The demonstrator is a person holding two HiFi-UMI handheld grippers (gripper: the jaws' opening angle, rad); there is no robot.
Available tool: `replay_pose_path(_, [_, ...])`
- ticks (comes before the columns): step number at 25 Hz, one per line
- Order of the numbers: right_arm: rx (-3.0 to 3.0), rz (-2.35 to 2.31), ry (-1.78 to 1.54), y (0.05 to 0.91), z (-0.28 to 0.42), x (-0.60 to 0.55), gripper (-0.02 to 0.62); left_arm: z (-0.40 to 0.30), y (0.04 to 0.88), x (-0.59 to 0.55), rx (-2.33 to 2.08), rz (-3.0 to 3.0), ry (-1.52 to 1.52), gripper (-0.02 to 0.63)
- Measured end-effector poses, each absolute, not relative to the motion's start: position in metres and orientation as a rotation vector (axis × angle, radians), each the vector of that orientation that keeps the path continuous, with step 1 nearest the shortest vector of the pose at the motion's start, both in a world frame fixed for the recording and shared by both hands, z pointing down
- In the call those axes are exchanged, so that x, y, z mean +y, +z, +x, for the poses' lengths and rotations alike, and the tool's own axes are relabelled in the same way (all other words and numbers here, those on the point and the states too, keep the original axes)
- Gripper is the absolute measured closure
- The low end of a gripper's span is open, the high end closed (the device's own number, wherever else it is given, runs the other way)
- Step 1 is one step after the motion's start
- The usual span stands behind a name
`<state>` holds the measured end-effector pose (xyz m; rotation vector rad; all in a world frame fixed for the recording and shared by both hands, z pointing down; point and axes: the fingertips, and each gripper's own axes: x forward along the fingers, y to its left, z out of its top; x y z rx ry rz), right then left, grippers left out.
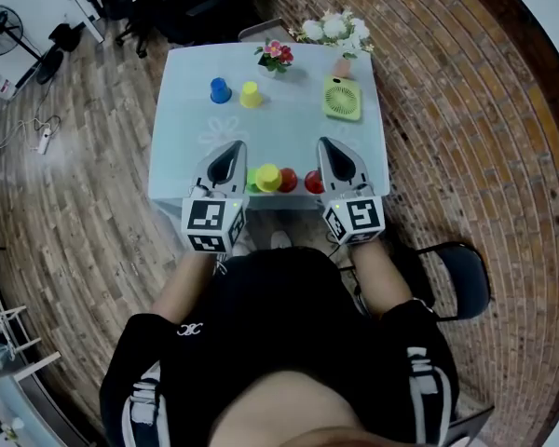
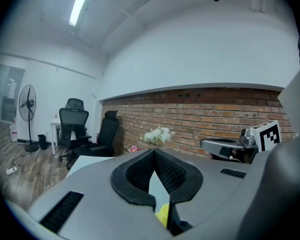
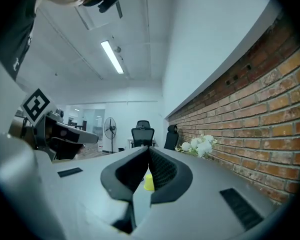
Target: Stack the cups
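Left tongs (image 1: 234,145) and right tongs (image 1: 324,142) both closed, empty — held above table (image 1: 186,110) near edge. Apparently no cup picked yet; next: open, descend onto near-edge yellow cup (image 1: 267,177).

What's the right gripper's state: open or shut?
Shut, and empty. The right gripper shows its jaws meeting at the tips in its own view, with nothing clamped between them.
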<state>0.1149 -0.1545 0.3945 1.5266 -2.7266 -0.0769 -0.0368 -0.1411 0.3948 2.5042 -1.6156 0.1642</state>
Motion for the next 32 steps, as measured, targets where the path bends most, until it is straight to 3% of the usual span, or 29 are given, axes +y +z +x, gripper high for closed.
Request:
replay_pose_path(3, [-2.733, 1.515, -0.017, 0.4, 0.133, -0.157, 0.584, -0.034, 0.398, -0.141, -1.609, 2.496, 0.166, 0.603])
replay_pose_path(9, [-2.742, 1.426, 0.079, 0.414, 0.175, -0.18, 0.339, -0.03, 0.411, -0.141, -1.624, 2.455, 0.197, 0.603])
replay_pose_path(15, [-2.75, 1.332, 0.044, 0.413, 0.197, -0.215, 0.24, -0.033, 0.421, -0.148, -1.68, 2.393, 0.226, 0.603])
replay_pose_path(32, [-2.563, 0.71, -0.19, 0.483, 0.158, -0.362, 0.225, -0.066, 0.457, -0.17, -1.906, 2.092, 0.306, 0.603])
